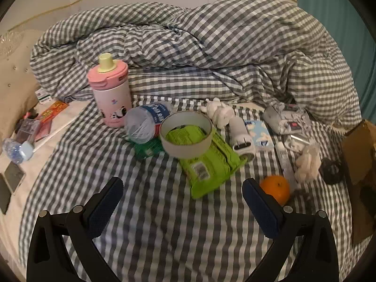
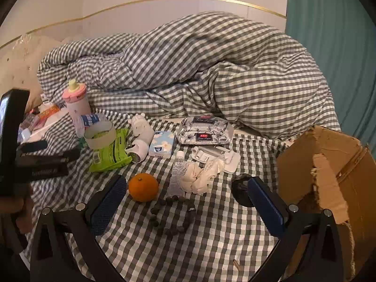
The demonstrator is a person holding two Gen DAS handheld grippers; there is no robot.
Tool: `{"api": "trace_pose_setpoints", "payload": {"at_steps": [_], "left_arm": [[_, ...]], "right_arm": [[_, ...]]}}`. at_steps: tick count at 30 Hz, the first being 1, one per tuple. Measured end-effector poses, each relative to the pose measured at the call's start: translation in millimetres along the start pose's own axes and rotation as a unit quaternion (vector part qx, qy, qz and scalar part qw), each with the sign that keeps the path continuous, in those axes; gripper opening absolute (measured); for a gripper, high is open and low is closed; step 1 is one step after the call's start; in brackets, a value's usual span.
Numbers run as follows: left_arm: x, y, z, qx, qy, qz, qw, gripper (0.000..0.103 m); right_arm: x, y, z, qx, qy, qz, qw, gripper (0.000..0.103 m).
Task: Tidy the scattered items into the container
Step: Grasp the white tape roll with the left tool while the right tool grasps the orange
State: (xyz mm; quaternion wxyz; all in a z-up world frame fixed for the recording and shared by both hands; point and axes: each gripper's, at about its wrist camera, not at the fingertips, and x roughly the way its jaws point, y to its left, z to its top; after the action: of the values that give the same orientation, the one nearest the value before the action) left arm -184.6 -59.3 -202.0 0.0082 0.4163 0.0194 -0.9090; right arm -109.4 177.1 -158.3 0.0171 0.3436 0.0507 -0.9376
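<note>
Scattered items lie on a checked bedsheet (image 1: pixel 164 223). In the left wrist view my left gripper (image 1: pixel 182 185) is open and empty, just short of a green wipes pack (image 1: pixel 209 164) with a tape roll (image 1: pixel 186 132) on it. An orange (image 1: pixel 276 188) sits beside its right finger. My right gripper (image 2: pixel 185 183) is open and empty above a bead bracelet (image 2: pixel 174 213), with the orange (image 2: pixel 143 186) by its left finger and a black round thing (image 2: pixel 240 190) behind its right finger. A torn cardboard box (image 2: pixel 329 188) stands at the right.
Further back are a pink bottle (image 1: pixel 110 94), a plastic water bottle (image 1: pixel 145 122), a white plush (image 1: pixel 221 112), a tissue pack (image 2: pixel 162 144), a silver pack (image 2: pixel 204 131), a tube (image 2: pixel 177 176) and a white cloth (image 2: pixel 202 176). A bunched checked duvet (image 1: pixel 211 42) fills the back.
</note>
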Motion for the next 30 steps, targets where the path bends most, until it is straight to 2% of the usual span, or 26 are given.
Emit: {"api": "trace_pose_setpoints", "payload": {"at_steps": [5,9,13,15,18,20,21,23,25,26,28,30], "left_arm": [[28.1,4.1,21.9,-0.014,0.001,0.006,0.9999,0.103],[57.5,19.8,42.0,-0.067,0.025,0.061,0.9956,0.103],[78.4,33.2,47.2,-0.117,0.045,0.068,0.9897,0.101],[88.3,35.5,46.6,-0.135,0.059,0.063,0.9870,0.095],[101.2,37.4,43.8,-0.163,0.079,0.052,0.9822,0.076],[107.4,35.7,41.8,-0.170,0.088,0.048,0.9803,0.057],[110.8,35.2,40.5,-0.175,0.092,0.042,0.9793,0.052],[113.3,33.6,39.1,-0.178,0.092,0.030,0.9792,0.033],[113.4,29.0,39.6,-0.172,0.088,0.024,0.9809,0.026],[113.4,26.5,40.5,-0.167,0.086,0.021,0.9820,0.016],[113.8,23.2,42.3,-0.160,0.085,0.010,0.9834,0.009],[113.1,20.6,43.6,-0.154,0.083,0.005,0.9846,0.008]], "right_arm": [[16.1,1.6,-1.2,-0.007,0.012,0.003,1.000,0.103],[25.8,-1.1,-2.0,-0.005,0.018,0.001,1.000,0.103],[35.9,-6.1,-2.4,0.003,0.025,-0.002,1.000,0.103],[39.2,-8.6,-3.5,0.005,0.027,-0.002,1.000,0.103],[42.9,-10.0,-5.9,0.004,0.029,0.005,1.000,0.103],[45.1,-9.3,-8.7,-0.001,0.032,0.012,0.999,0.103],[47.4,-8.4,-10.0,-0.003,0.036,0.022,0.999,0.103],[51.0,-5.4,-12.3,-0.004,0.042,0.055,0.998,0.103],[54.6,2.6,-13.7,-0.014,0.042,0.078,0.996,0.103],[57.0,8.5,-14.2,-0.024,0.042,0.084,0.995,0.103],[64.1,21.0,-14.0,-0.042,0.045,0.097,0.993,0.101],[73.2,32.0,-13.5,-0.054,0.051,0.109,0.991,0.100]]}}
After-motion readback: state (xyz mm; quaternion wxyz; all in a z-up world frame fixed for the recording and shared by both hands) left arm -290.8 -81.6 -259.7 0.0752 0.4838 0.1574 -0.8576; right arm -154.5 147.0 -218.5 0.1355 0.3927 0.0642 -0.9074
